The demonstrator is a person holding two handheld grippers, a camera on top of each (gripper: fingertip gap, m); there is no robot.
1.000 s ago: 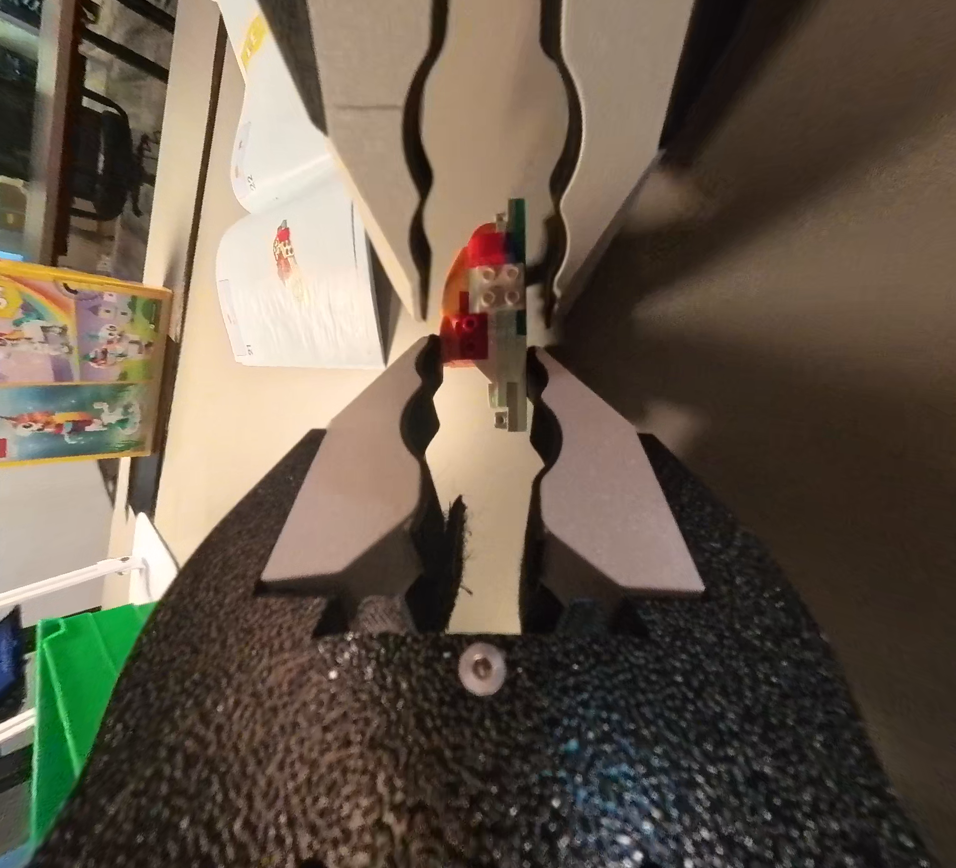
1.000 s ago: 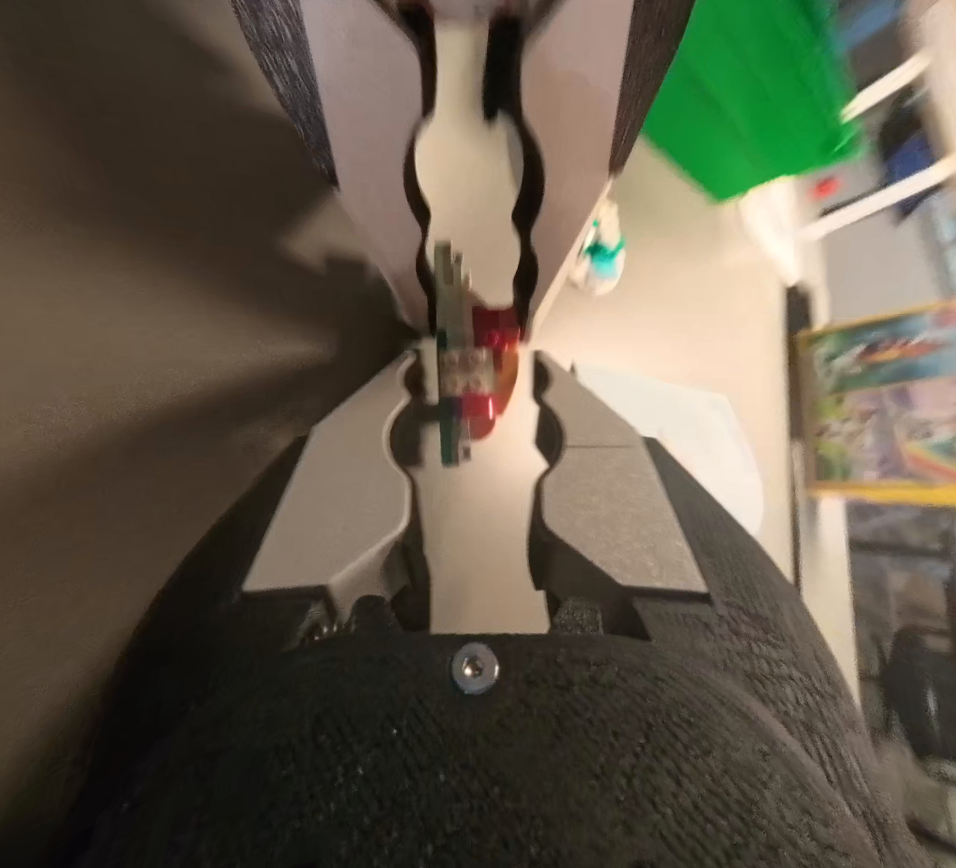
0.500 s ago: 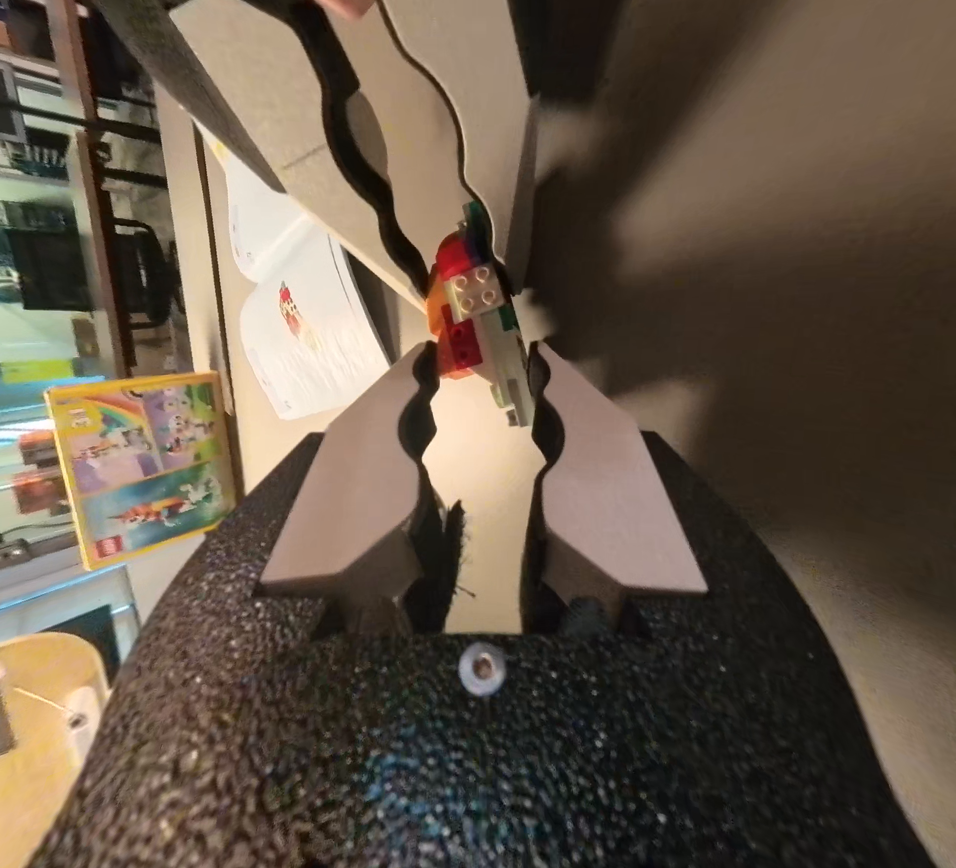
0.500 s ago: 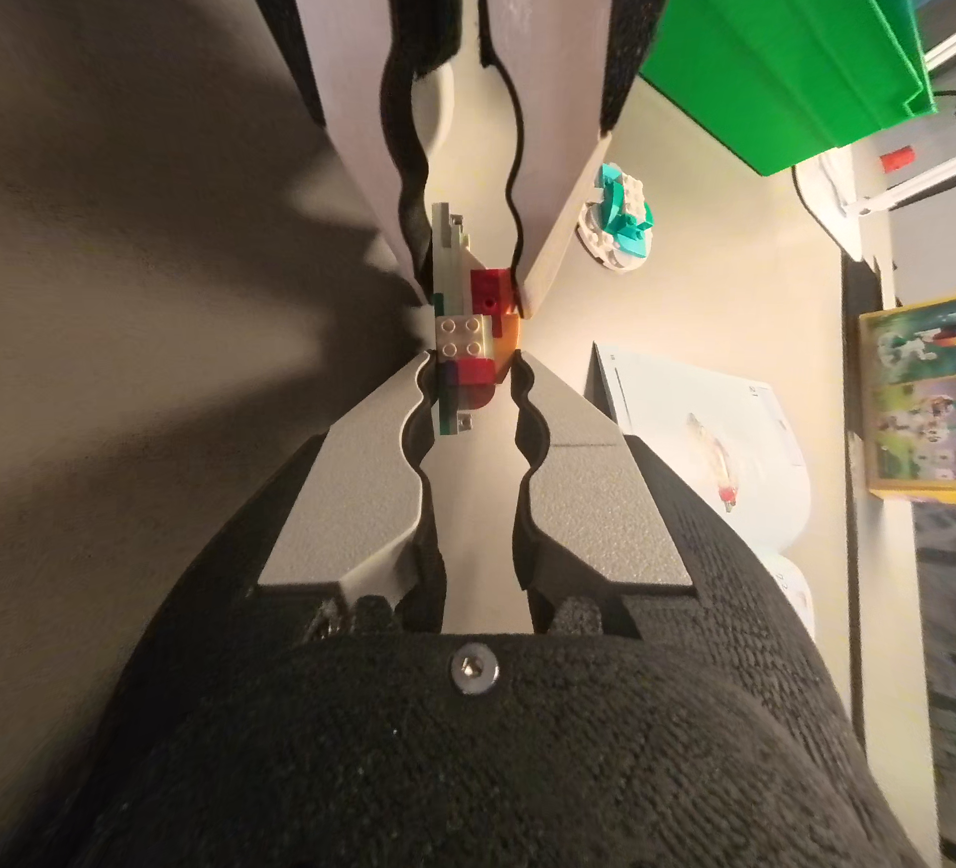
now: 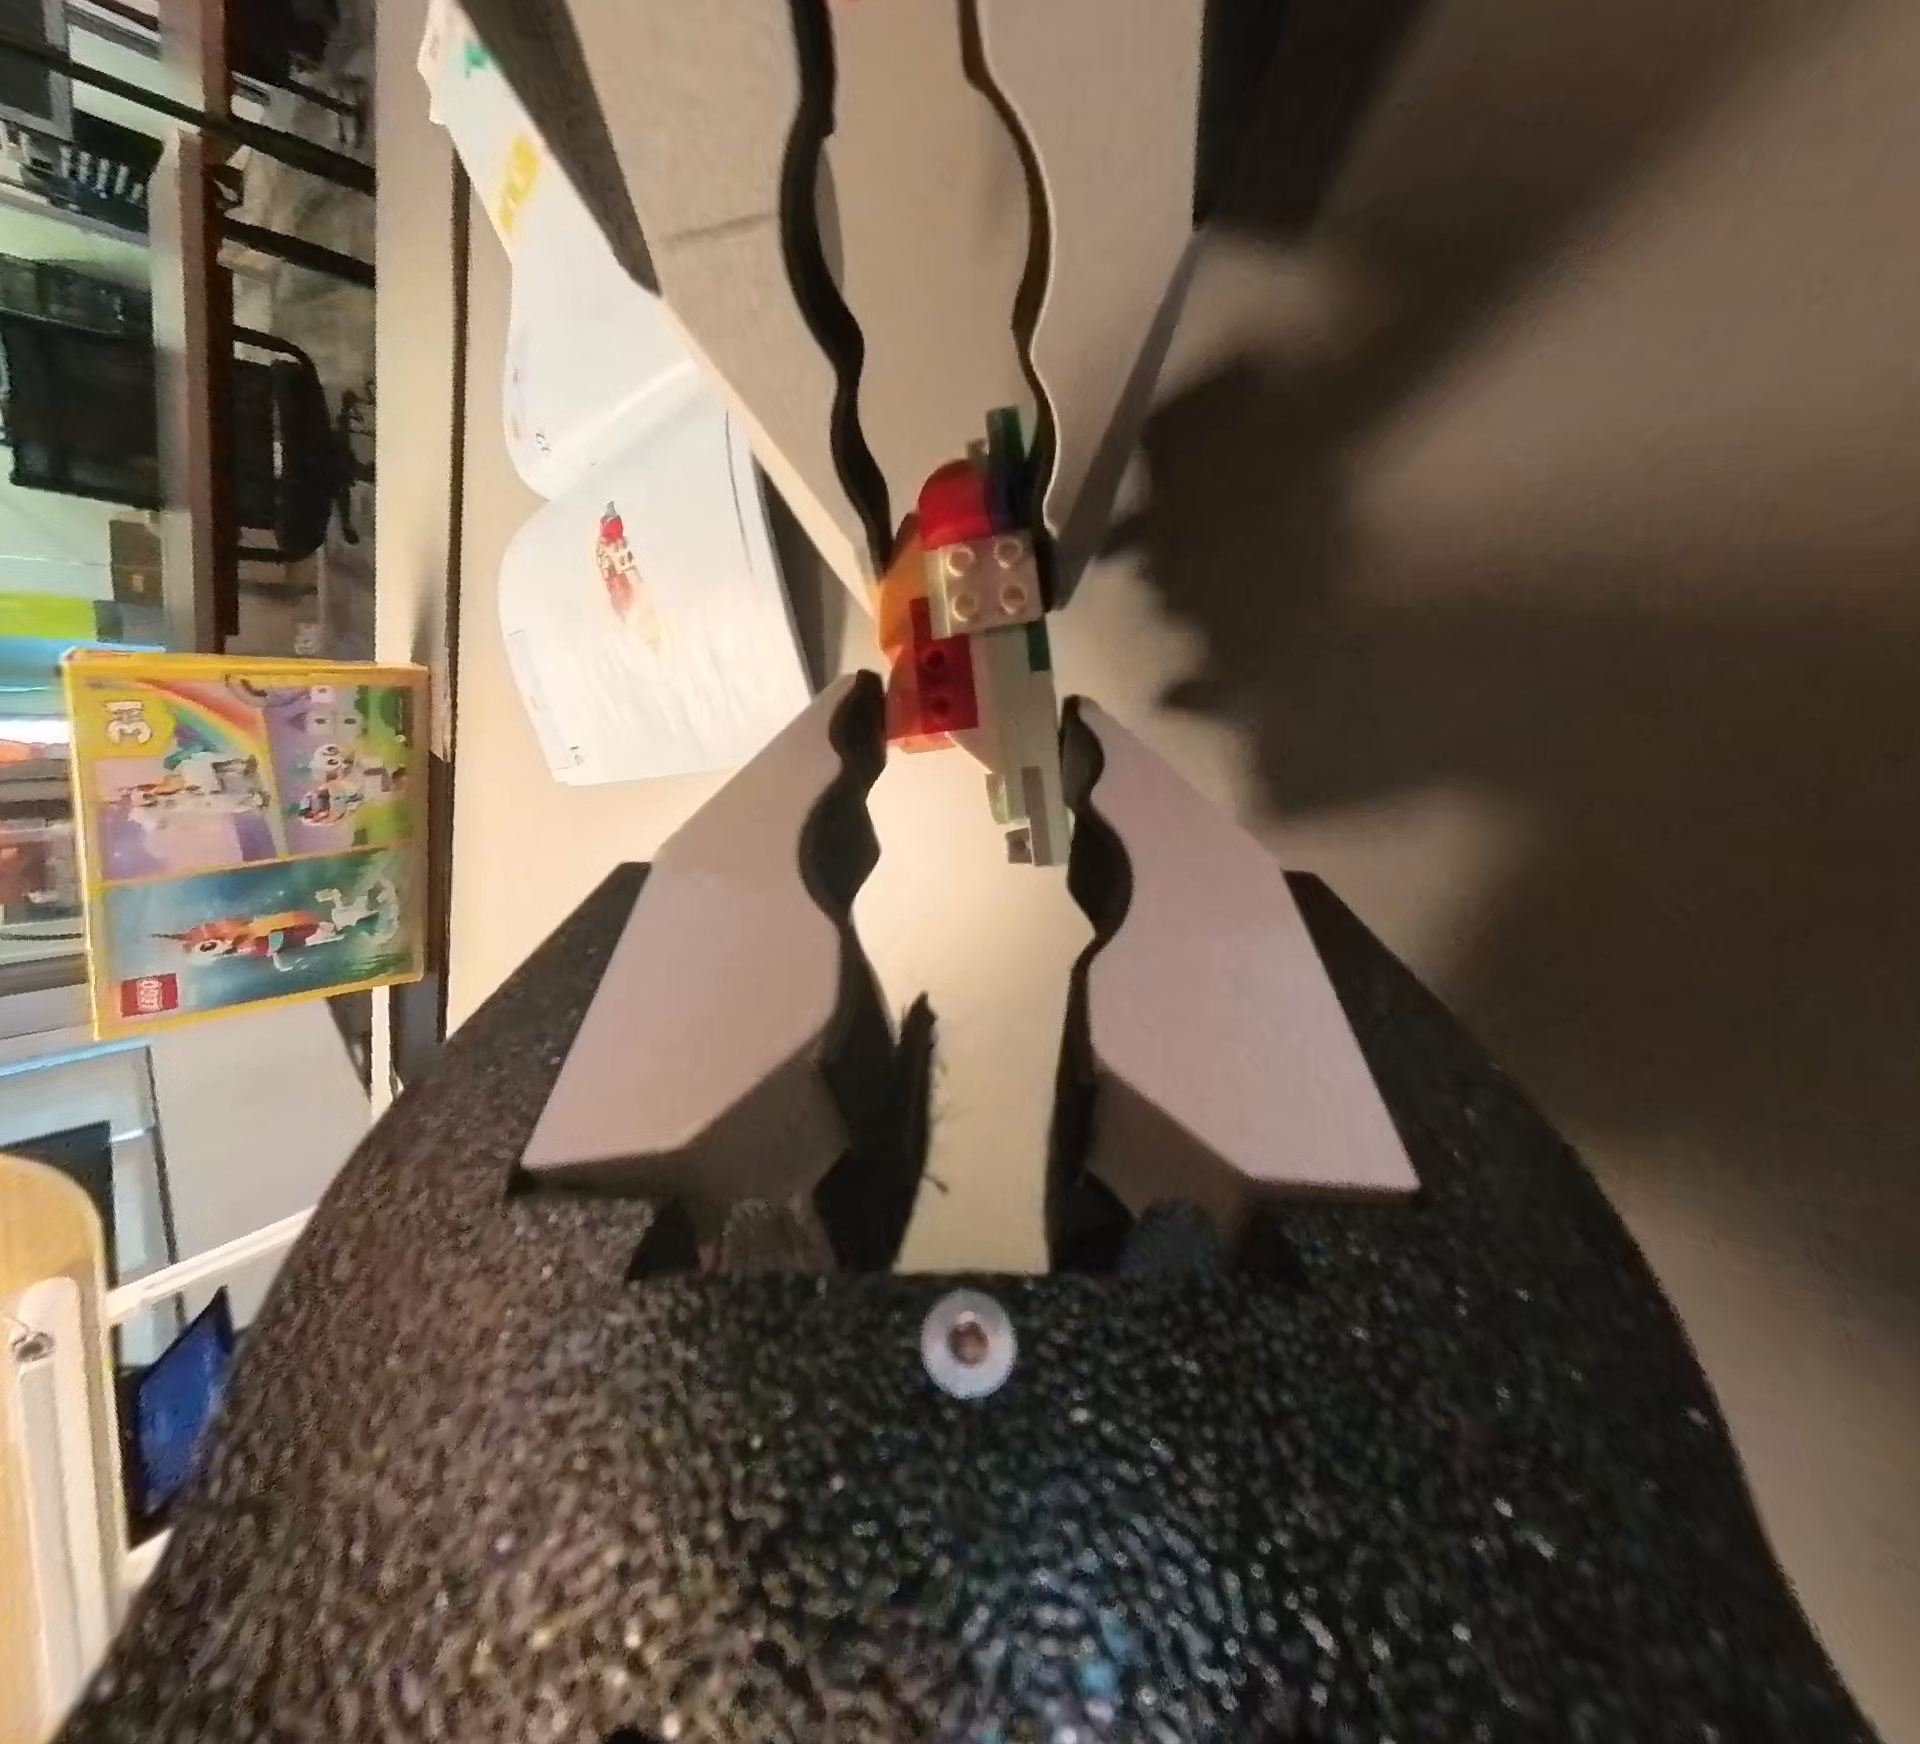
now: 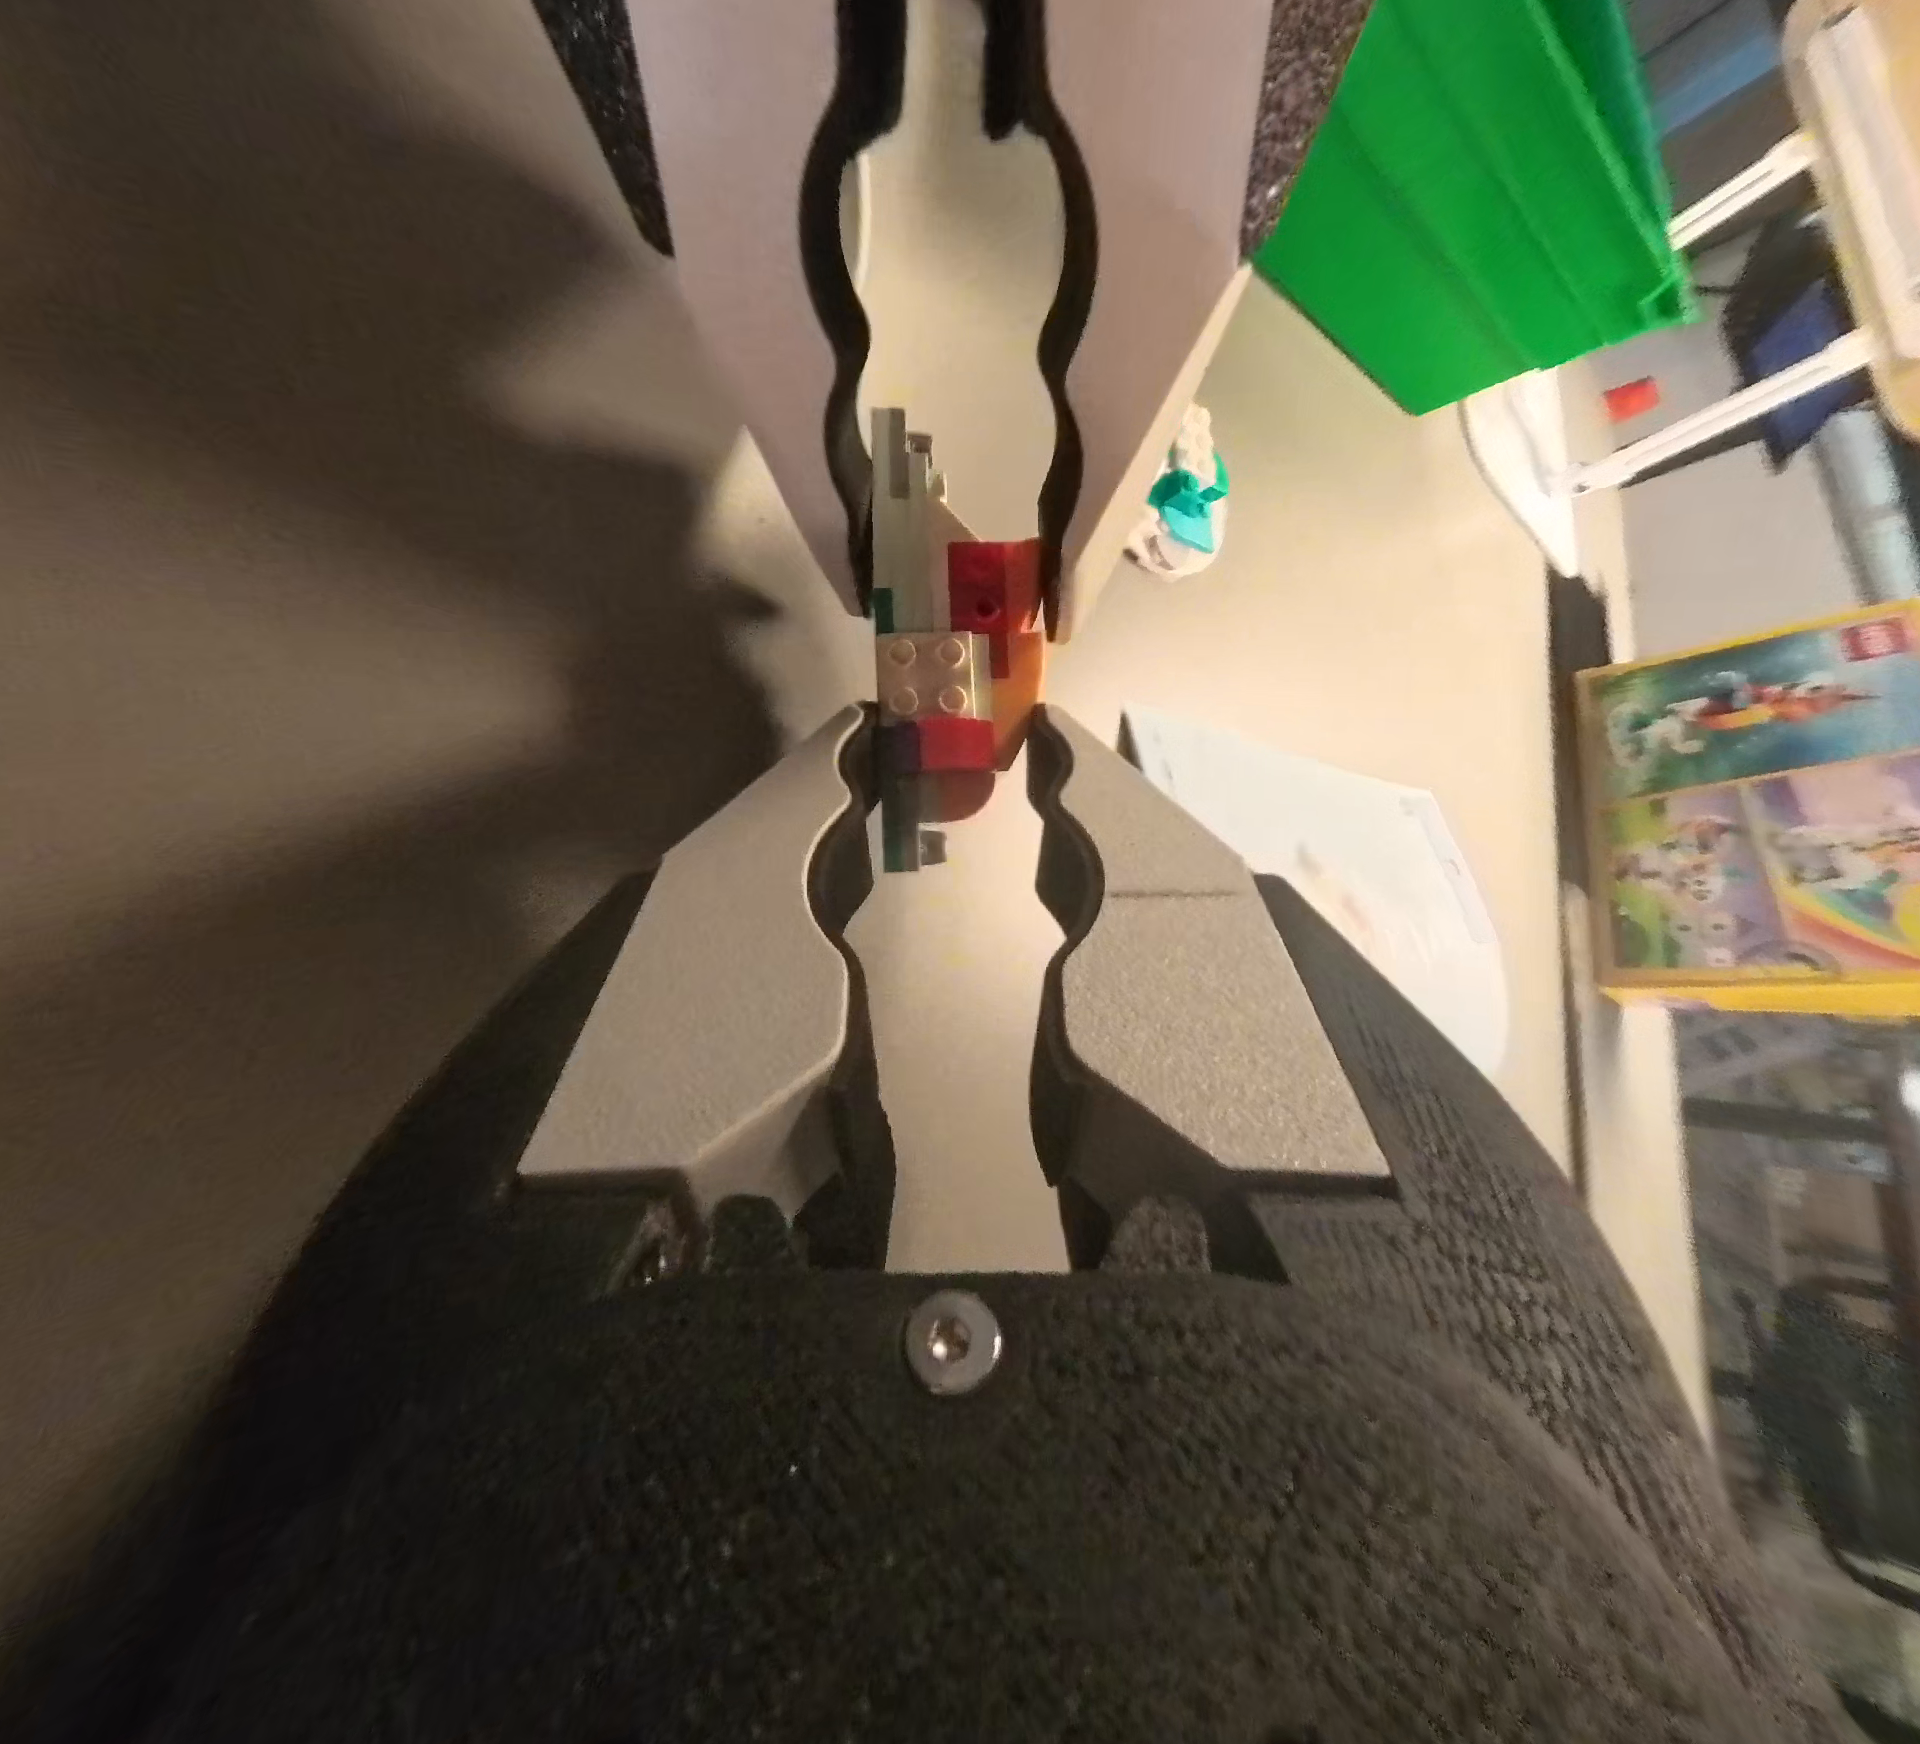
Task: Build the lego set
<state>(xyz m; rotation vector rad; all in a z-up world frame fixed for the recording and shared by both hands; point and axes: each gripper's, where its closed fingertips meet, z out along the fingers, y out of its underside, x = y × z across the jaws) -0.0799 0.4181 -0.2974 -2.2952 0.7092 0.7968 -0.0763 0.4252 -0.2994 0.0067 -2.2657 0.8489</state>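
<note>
left wrist view: the lego model [image 5: 971,645] hangs above the table [image 5: 1558,344], its long axis running from the left gripper [image 5: 961,707] to the right gripper [image 5: 961,541]. each gripper's fingers clamp one end of it, studs facing the camera.

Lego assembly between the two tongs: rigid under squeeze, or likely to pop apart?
The small red, orange, white and green brick assembly probably stays stiff but could separate at seams, being many small stacked pieces. Thin plates jut out both ends, likely the weakest parts. Smooth plastic faces may slip.
</note>
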